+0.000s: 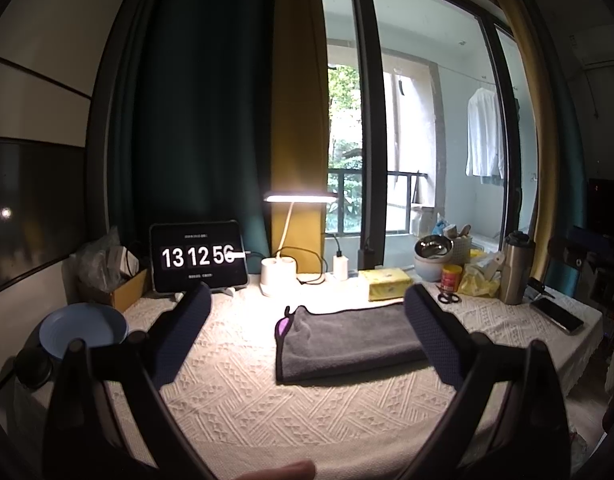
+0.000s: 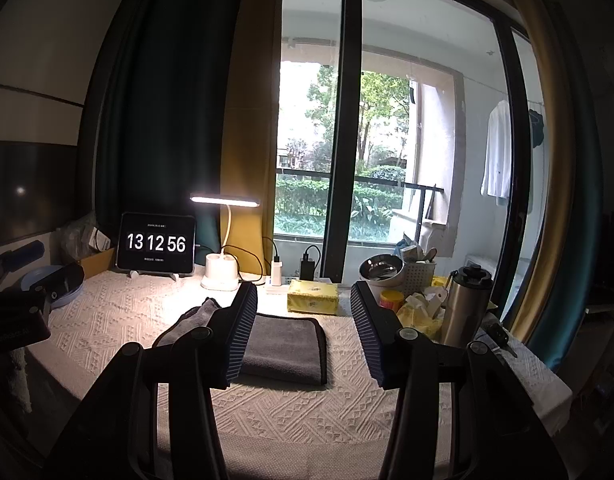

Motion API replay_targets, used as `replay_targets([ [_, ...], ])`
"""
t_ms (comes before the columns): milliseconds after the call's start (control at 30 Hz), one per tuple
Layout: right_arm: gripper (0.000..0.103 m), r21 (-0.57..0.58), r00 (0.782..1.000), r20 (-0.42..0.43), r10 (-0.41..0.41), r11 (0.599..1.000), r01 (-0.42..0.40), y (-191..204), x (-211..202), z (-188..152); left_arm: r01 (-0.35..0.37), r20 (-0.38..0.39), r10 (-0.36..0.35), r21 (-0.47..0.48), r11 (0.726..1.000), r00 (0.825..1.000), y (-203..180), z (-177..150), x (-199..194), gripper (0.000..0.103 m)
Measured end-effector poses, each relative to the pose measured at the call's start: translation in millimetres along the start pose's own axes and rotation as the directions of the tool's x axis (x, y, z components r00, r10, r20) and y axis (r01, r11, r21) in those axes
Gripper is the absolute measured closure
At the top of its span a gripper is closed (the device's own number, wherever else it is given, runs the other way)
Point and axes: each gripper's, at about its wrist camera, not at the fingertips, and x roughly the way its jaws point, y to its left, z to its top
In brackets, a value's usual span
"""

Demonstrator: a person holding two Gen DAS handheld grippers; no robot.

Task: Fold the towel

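A dark grey towel (image 1: pixel 347 344) lies folded on the cream knitted tablecloth (image 1: pixel 247 400), with a loose corner sticking up at its far left end. My left gripper (image 1: pixel 307 300) is open and empty, held above the table in front of the towel. The towel also shows in the right wrist view (image 2: pixel 283 348), partly hidden behind my left finger. My right gripper (image 2: pixel 303 296) is open and empty, just in front of the towel. The left gripper's body (image 2: pixel 35 300) shows at the left edge of that view.
A tablet clock (image 1: pixel 199 256), lit desk lamp (image 1: pixel 299 198), yellow tissue pack (image 1: pixel 387 282) and chargers line the back edge. A blue bowl (image 1: pixel 83 328) sits at left. Steel bowls, a red can, scissors, a steel flask (image 1: pixel 515 268) and a phone (image 1: pixel 559 314) crowd the right.
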Motion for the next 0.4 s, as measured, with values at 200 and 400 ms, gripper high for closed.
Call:
replay_targets([
  [200, 0.052, 0.006, 1.0, -0.009, 0.006, 1.0, -0.006, -1, 2, -6, 0.0, -0.001, 0.0, 0.0, 1.0, 1.0, 1, -1, 1, 0.005],
  [400, 0.052, 0.016, 0.999, -0.024, 0.024, 1.0, -0.023, -2, 15, -8, 0.014, -0.003, -0.014, 0.011, 1.0, 1.0, -2, -3, 10, 0.005],
])
